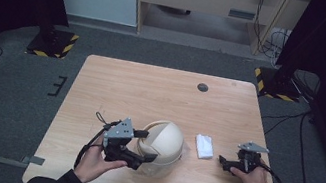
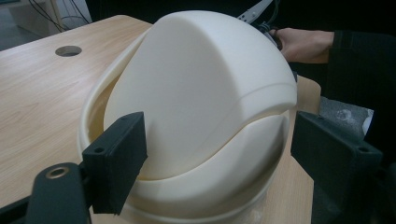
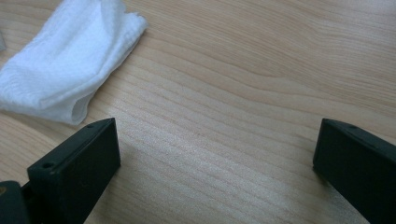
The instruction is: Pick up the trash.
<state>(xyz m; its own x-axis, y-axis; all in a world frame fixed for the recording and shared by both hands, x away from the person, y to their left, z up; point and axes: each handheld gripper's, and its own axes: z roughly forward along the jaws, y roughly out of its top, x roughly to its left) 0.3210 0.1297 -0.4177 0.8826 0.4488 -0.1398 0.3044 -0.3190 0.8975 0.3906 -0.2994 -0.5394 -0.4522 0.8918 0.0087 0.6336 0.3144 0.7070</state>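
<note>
A cream domed bin with a swing lid (image 1: 167, 140) (image 2: 201, 84) stands near the table's front edge, left of centre. My left gripper (image 1: 146, 145) (image 2: 219, 154) is open at the bin's left side, one jaw on each side of the dome. I cannot tell whether the jaws touch it. A folded white cloth (image 1: 204, 146) (image 3: 65, 60) lies flat to the right of the bin. My right gripper (image 1: 223, 163) (image 3: 217, 163) is open low over bare wood just right of the cloth, with nothing between its fingers.
The wooden table (image 1: 151, 89) has a round cable hole (image 1: 203, 87) (image 2: 68, 51) near its far edge. Black stands with yellow-striped bases (image 1: 52, 44) sit on the floor at both far corners. The person's right hand (image 2: 303, 44) shows behind the bin.
</note>
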